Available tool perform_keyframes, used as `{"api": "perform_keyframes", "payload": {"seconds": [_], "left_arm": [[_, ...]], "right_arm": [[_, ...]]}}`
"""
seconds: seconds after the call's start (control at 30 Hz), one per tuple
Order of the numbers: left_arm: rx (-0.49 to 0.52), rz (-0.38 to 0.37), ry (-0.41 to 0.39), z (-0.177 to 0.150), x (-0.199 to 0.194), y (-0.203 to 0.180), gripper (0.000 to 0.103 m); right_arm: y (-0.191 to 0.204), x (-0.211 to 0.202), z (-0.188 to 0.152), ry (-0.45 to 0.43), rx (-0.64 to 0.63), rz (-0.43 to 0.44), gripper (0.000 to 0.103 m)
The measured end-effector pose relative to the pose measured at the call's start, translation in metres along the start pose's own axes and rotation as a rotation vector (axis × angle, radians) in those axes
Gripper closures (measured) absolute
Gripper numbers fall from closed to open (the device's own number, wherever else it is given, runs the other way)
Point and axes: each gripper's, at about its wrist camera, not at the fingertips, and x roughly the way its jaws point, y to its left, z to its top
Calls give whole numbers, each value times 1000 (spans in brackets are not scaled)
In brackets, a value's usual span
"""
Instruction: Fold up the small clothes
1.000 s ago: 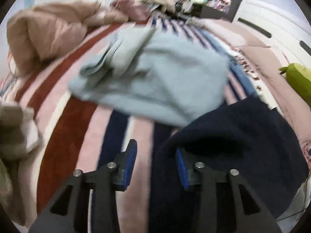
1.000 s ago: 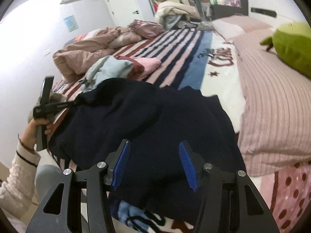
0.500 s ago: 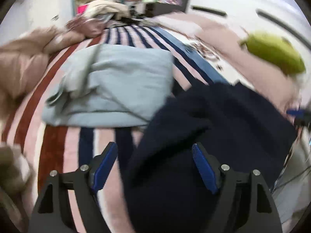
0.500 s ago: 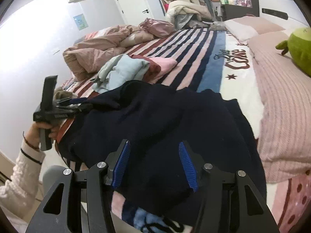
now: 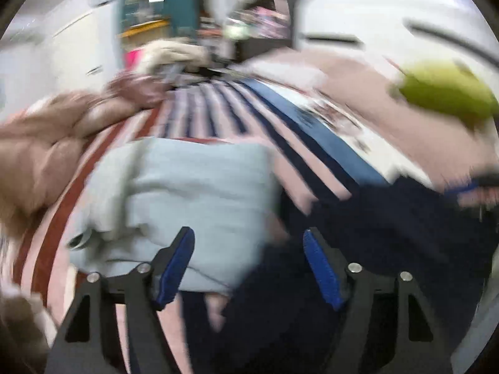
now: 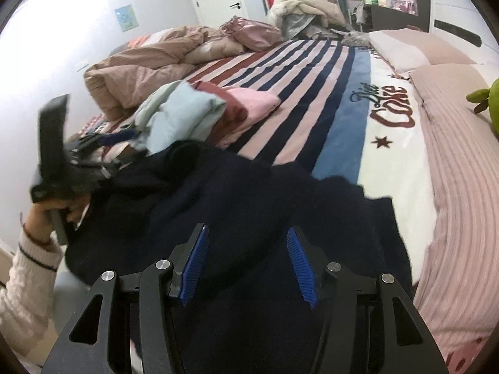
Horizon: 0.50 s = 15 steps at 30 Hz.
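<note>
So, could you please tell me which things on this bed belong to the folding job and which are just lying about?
Part of the job:
dark navy garment
light blue garment
pink garment
left gripper
right gripper

Just lying about:
brown duvet
green plush toy
pink bag

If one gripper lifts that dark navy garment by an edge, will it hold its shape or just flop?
The navy garment would probably flop: it already lies in soft bumps and folds on the striped blanket. It looks thick and fuzzy, so likely heavyish and not slippery. One gripper would probably leave most of it dragging.
</note>
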Motion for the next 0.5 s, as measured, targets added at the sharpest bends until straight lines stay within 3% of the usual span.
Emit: {"api": "perform_keyframes", "payload": {"seconds": [0.1, 0.13, 0.2, 0.27, 0.3, 0.43, 0.5], "left_arm": [[-52, 75, 69, -3, 15, 31, 58], [-67, 66, 107, -6, 19, 38, 65], [-68, -57, 93, -15, 9, 40, 64], [-6, -153, 46, -22, -8, 27, 41], [43, -180, 29, -25, -16, 17, 40], [165, -220, 78, -28, -16, -19, 40], [224, -201, 99, -32, -8, -33, 40]], "right_arm": [[-9, 12, 9, 11, 13, -8, 54], [-11, 15, 10, 16, 17, -8, 54], [-16, 21, 11, 22, 33, 1, 54], [-19, 25, 11, 29, 50, 16, 54], [-21, 28, 11, 35, 61, 24, 54], [-25, 39, 11, 51, 90, 32, 54], [-25, 41, 11, 55, 95, 40, 54]]}}
